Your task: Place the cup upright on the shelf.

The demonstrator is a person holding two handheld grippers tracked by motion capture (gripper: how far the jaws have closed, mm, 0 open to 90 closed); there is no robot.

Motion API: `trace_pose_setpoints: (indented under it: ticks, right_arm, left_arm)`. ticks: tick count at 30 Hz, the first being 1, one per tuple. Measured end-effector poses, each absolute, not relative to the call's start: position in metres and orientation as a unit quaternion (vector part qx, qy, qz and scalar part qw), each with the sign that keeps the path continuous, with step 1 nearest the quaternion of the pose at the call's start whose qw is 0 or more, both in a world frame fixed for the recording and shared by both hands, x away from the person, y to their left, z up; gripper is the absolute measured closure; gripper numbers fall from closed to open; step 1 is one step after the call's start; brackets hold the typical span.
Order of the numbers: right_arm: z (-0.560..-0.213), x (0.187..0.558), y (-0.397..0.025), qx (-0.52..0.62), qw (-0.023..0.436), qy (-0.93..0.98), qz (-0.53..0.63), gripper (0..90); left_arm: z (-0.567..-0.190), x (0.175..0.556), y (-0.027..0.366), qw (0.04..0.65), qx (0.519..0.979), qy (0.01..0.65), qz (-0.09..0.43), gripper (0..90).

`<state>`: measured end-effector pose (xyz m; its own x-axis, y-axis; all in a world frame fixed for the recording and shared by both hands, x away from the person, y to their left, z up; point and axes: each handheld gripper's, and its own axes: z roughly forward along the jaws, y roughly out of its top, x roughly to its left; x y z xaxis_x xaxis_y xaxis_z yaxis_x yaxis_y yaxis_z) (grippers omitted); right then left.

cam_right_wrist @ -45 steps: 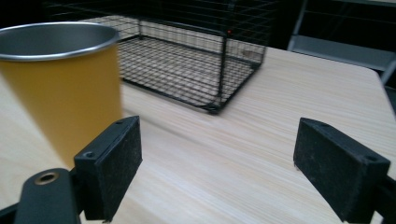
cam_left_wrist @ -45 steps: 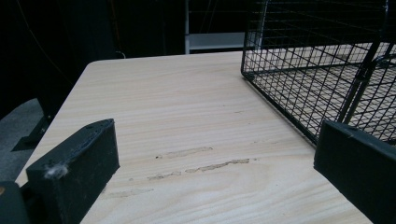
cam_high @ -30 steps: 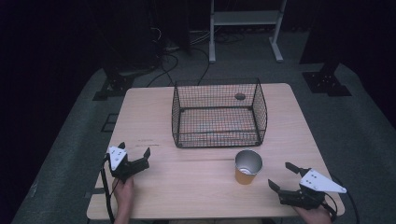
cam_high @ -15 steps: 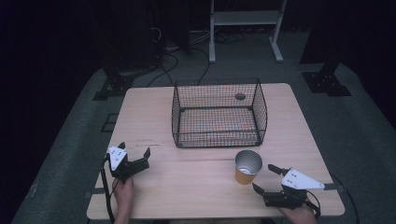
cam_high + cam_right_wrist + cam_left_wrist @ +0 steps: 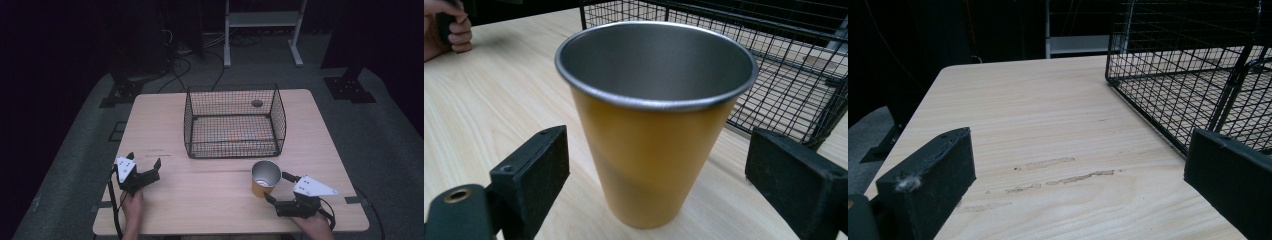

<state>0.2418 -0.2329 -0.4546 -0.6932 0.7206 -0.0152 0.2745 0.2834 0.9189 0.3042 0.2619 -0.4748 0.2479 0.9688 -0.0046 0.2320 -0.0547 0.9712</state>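
Note:
An orange cup [image 5: 264,178] with a steel inside stands upright on the wooden table [image 5: 210,200], just in front of the wire basket [image 5: 233,121]. My right gripper [image 5: 279,188] sits open right beside the cup, at its near right. In the right gripper view the cup [image 5: 650,125] stands between the two spread jaws, touching neither. My left gripper [image 5: 144,163] rests open at the table's front left with nothing between its jaws. The left gripper view looks over bare table [image 5: 1048,125] towards the basket's corner [image 5: 1168,75].
The black wire basket is empty and takes up the table's middle back. A small dark round mark [image 5: 257,103] lies on the table behind it. A person's hand [image 5: 446,27] shows far off in the right gripper view. A white metal stand [image 5: 262,20] is on the floor beyond.
My right gripper has moved left and forward from the table's front right corner up to the cup, so its jaws now flank it. The left gripper has stayed put.

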Motion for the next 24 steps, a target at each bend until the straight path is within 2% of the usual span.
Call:
trace_pose_setpoints:
  ticks: [22, 24]
  right_arm:
    - [-0.451, 0.263, -0.209, 0.318, 0.218, 0.771, 0.507, 9.3]
    - [-0.449, 0.265, -0.209, 0.321, 0.214, 0.77, 0.508, 12.0]
  left_arm:
    - [-0.475, 0.304, 0.262, 0.488, 0.621, 0.483, 0.377, 0.0]
    - [-0.475, 0.304, 0.262, 0.488, 0.622, 0.482, 0.378, 0.0]
